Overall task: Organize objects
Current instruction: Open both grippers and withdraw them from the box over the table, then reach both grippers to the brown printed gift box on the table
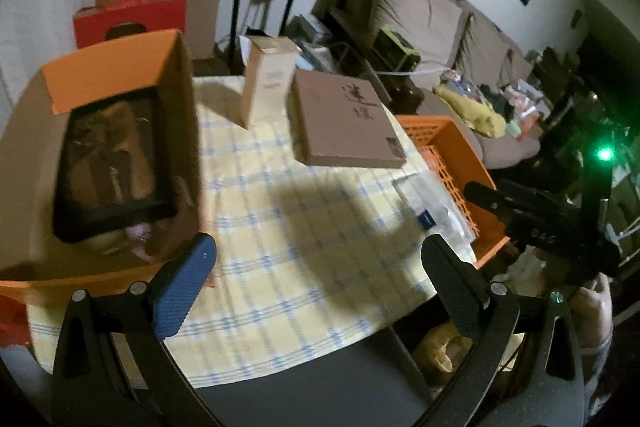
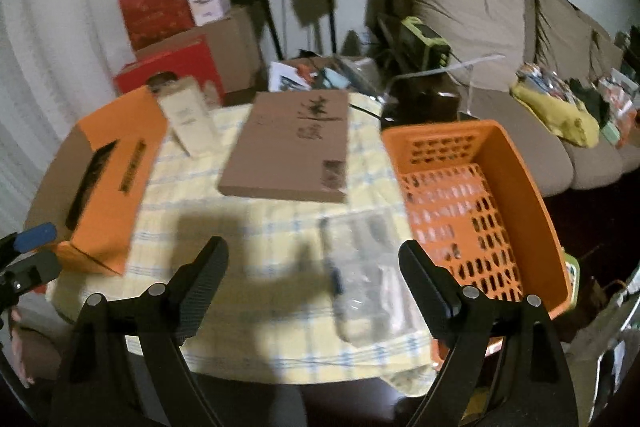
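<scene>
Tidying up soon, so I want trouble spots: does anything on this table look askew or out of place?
The orange basket hangs past the table's right edge, partly unsupported. The clear plastic bag lies loose beside it. The flat brown box and tall cream box sit normally.

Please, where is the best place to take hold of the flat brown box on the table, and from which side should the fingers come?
The flat brown box lies flat on the checked tablecloth, so its top cannot be pinched. Probably best to grip its thin near edge, one finger over the top and one slid under, coming from the front, where bare cloth lies. The open right gripper already faces that side; the orange basket crowds the box's right.
</scene>
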A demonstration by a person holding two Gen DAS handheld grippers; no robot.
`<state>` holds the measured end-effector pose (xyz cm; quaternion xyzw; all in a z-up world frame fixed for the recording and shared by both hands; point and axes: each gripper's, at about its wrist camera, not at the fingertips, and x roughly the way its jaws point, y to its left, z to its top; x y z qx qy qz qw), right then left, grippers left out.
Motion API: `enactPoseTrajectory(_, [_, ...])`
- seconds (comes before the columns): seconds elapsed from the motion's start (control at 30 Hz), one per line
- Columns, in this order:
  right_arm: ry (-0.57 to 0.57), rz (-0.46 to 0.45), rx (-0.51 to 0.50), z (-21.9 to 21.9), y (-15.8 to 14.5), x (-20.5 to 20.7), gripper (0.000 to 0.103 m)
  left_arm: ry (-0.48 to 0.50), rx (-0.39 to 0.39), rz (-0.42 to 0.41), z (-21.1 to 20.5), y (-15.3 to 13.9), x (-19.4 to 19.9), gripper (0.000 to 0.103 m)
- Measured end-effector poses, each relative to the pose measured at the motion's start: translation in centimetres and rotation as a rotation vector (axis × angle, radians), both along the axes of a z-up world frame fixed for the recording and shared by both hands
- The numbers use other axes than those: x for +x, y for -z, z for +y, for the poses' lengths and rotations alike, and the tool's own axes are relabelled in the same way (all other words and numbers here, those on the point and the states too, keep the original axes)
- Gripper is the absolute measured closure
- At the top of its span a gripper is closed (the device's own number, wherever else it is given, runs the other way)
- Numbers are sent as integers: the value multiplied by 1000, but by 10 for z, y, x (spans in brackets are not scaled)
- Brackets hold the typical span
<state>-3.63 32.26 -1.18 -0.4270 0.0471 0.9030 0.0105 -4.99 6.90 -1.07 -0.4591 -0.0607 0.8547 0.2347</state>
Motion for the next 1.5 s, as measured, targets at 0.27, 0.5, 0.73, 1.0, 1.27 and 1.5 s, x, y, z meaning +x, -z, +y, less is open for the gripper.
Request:
enactPoseTrajectory(0.27, [32,-39,21,22,28,2,15,49,-11,-35,35,20,1,0])
enactPoseTrajectory(0.5, [38,-58,18,31,40,1,15,57,-31,-58,50,35,-3,0])
enactPoseTrajectory(0.73, [31,-67,1,33,46,-6,15,34,-32,-74,53,39,-17,1])
enactPoseTrajectory(1.0, [15,-51,-52,34,41,-38,15,-8,4,-95,69,38,-58,1])
enactPoseTrajectory(1.27, [16,-55,-61,37,38,-81,15,-82,-92,-68,89,49,-103,1])
enactPoseTrajectory(1.5, [21,-67,-76,43,43,-112,20,-96,-121,-99,96,66,-128,1])
